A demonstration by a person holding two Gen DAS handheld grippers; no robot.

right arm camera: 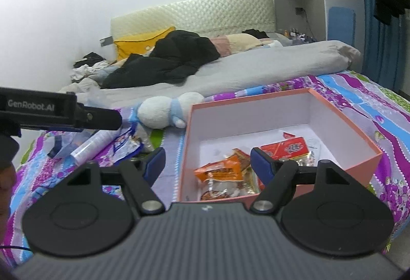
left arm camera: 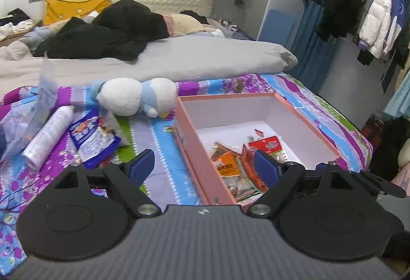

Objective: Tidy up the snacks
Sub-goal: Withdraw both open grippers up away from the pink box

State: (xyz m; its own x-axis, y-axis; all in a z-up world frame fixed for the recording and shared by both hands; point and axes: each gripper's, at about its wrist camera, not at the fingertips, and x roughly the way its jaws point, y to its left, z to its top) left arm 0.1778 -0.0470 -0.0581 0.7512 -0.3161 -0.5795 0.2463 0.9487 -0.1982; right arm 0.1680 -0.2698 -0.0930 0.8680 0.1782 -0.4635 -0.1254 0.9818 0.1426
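Observation:
A pink box (left arm camera: 197, 149) with a white inside lies open on the patterned bedspread; it also shows in the right wrist view (right arm camera: 369, 159). In it lie an orange snack packet (left arm camera: 226, 164) (right arm camera: 220, 171) and a red snack packet (left arm camera: 266, 145) (right arm camera: 287, 148). A blue-and-white snack packet (left arm camera: 93, 140) (right arm camera: 126, 145) lies on the bed left of the box. My left gripper (left arm camera: 203, 166) is open and empty, above the box's near left corner. My right gripper (right arm camera: 207, 164) is open and empty, above the box's near edge.
A white cylindrical bottle (left arm camera: 48, 136) (right arm camera: 93, 143) and a clear plastic bag (left arm camera: 28, 113) lie at the left. A white-and-blue plush toy (left arm camera: 135, 96) (right arm camera: 164, 111) lies behind the packet. A grey duvet (left arm camera: 194, 59) and black clothes (left arm camera: 107, 31) lie farther back. Clothes hang at the right (left arm camera: 379, 21).

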